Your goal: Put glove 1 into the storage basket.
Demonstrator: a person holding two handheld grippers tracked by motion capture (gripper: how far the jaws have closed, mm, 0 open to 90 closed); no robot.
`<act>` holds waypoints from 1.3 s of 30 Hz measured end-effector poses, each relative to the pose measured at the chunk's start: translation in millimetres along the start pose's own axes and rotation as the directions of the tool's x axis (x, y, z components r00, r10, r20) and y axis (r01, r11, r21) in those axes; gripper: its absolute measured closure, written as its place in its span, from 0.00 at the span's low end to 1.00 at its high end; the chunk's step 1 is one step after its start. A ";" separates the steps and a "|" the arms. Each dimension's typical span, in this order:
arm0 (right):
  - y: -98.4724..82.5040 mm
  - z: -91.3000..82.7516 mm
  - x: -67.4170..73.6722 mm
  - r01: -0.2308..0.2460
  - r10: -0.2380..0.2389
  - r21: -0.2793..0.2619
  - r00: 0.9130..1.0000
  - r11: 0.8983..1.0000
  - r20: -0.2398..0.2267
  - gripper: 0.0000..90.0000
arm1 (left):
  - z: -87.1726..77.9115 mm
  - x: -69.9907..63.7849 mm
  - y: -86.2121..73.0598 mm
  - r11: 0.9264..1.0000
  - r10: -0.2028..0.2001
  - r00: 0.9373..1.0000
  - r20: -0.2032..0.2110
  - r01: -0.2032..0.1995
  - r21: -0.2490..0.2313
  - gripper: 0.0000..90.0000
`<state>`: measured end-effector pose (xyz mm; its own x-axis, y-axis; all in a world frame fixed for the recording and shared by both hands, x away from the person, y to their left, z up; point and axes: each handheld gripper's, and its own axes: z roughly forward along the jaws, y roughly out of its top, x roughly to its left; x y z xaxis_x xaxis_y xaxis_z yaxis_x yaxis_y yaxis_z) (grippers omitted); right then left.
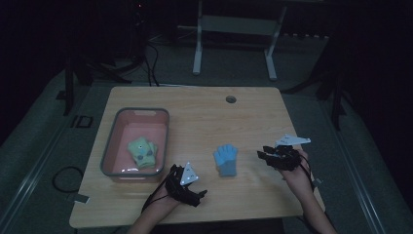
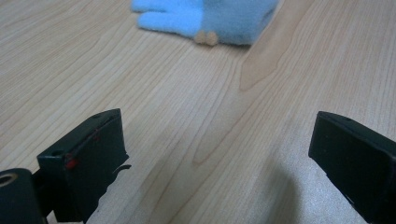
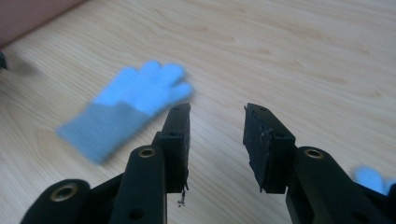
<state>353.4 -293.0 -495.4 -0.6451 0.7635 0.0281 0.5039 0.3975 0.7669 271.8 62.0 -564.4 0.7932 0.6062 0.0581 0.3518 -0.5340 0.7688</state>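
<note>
On the wooden table [image 1: 195, 112] a blue glove [image 1: 226, 159] lies flat between the two hands, its fingers pointing away from the person and its greyer cuff toward the near edge; the left gripper [image 1: 195, 192] rests low on the table near the front edge, just left of the glove, and in the left gripper view its jaws stand wide apart with only bare wood between them, the glove [image 2: 205, 18] lying ahead of them and apart from both; the right gripper [image 1: 265, 155] is held to the right of the glove, near it but not touching, its jaws pointing toward it; in the right gripper view those jaws are partly open with a clear gap and nothing between them, and the glove [image 3: 126, 109] lies just beyond the left jaw; to the far left a pink bin [image 1: 109, 146] with a grey rim stands on the table, and a pale green glove [image 1: 141, 152] lies on its floor.
</note>
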 end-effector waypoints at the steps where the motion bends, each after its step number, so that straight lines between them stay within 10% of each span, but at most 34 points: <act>1: -2.7 -0.8 -3.7 0.000 0.000 0.007 1.000 1.000 0.002 0.68 | 0.0 0.0 -0.1 1.000 0.000 1.000 0.000 0.000 0.002 0.05; 24: -34.2 -32.1 -83.6 -0.008 0.001 0.074 0.996 0.997 0.084 0.70 | 1.0 -0.8 0.3 1.000 0.002 1.000 -0.003 -0.002 0.003 0.05; 39: -62.1 -6.8 -86.8 0.027 -0.043 0.183 0.995 0.983 0.085 0.78 | 1.3 -0.8 -0.2 1.000 0.005 1.000 -0.002 -0.005 0.003 0.05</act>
<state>374.1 -387.4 -541.1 -0.6149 0.7864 -0.0595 0.5829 0.5040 0.6374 271.7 60.9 -565.4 0.7942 0.6043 0.0632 0.3493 -0.5391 0.7664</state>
